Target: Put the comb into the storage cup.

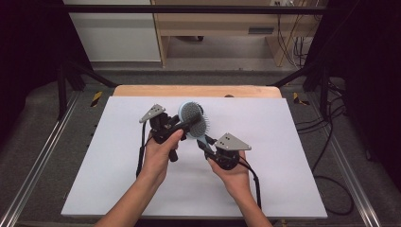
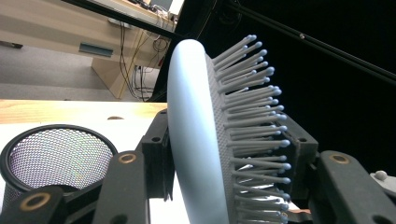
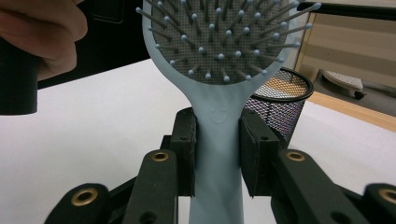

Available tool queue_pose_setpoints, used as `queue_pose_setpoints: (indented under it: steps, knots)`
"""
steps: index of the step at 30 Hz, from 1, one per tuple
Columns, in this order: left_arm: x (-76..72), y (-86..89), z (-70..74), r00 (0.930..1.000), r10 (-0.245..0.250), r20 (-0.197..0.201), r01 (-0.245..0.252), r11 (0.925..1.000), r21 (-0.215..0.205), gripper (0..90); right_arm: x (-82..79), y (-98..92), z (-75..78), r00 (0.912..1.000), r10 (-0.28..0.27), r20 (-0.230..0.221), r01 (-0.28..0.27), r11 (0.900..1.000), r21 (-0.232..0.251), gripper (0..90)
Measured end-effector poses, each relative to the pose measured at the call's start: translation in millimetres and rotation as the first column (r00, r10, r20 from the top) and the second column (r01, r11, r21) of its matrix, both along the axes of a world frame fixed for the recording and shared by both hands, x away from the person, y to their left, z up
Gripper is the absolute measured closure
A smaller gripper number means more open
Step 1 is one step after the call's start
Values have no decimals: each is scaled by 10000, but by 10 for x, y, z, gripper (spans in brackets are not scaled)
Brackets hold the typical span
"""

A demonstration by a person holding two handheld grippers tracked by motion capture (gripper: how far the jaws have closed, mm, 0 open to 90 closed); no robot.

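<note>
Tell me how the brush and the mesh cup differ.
The brush is pale blue plastic with a paddle head of ball-tipped pins; the cup is black wire mesh, round and open-topped. The brush is held up off the table, the left gripper shut on its head and the right gripper shut on its handle; the cup stands upright on the table, and no gripper holds it. Both sit near mid-table.

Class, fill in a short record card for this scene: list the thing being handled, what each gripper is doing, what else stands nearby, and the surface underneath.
thing handled: pale blue hairbrush
right gripper: shut on the brush's handle
left gripper: shut across the brush's head, one jaw on its back, the other on the bristle side
nearby: black mesh cup standing on the table behind the brush
surface: white table top
brush position: held above the table, not resting on it
</note>
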State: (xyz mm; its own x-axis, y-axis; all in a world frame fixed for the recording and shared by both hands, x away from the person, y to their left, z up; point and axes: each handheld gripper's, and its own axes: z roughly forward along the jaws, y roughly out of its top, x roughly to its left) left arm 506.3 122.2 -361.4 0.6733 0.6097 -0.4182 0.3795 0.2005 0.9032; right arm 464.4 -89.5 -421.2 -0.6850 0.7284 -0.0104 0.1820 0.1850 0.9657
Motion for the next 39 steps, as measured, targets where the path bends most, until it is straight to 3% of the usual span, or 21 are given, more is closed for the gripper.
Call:
queue_pose_setpoints:
  steps: [6,10,13,16,20,24,28,33,36,39]
  knots:
    - [-17,-21,6,10000,-76,50,76,10000,47,508,11,5,-13,10000,-4,-88,3,10000,-59,695]
    - [-21,-40,11,9996,-165,240,157,9993,330,515,28,13,-25,9996,13,-265,-14,10000,-44,679]
    - [-14,-28,16,9992,-100,387,84,9991,416,516,36,18,-27,9992,-5,-405,6,10000,38,488]
    - [8,3,35,9988,3,480,-21,9993,378,515,43,-1,-18,9981,-117,-603,108,9998,-148,364]
    - [39,33,66,9975,95,705,-133,9984,542,514,77,-21,-40,9940,-247,-1066,176,9976,-676,235]
    - [59,60,105,9965,226,803,-258,9989,381,513,85,-73,-61,9888,-429,-1428,264,9930,-1154,169]
    - [71,67,165,9944,321,1010,-366,9984,432,513,88,-211,-78,9782,-376,-2044,220,9967,-782,121]
    - [78,83,220,9915,436,1227,-507,9972,554,513,-3,-444,-114,9782,-637,-1977,479,9953,-840,89]
    - [91,92,247,9904,468,1299,-549,9967,592,513,-128,-668,-141,9768,-933,-1926,832,9947,-600,80]
    - [114,81,272,9896,509,1346,-594,9965,594,512,-227,-852,-175,9765,-1376,-1657,1243,9883,-882,68]
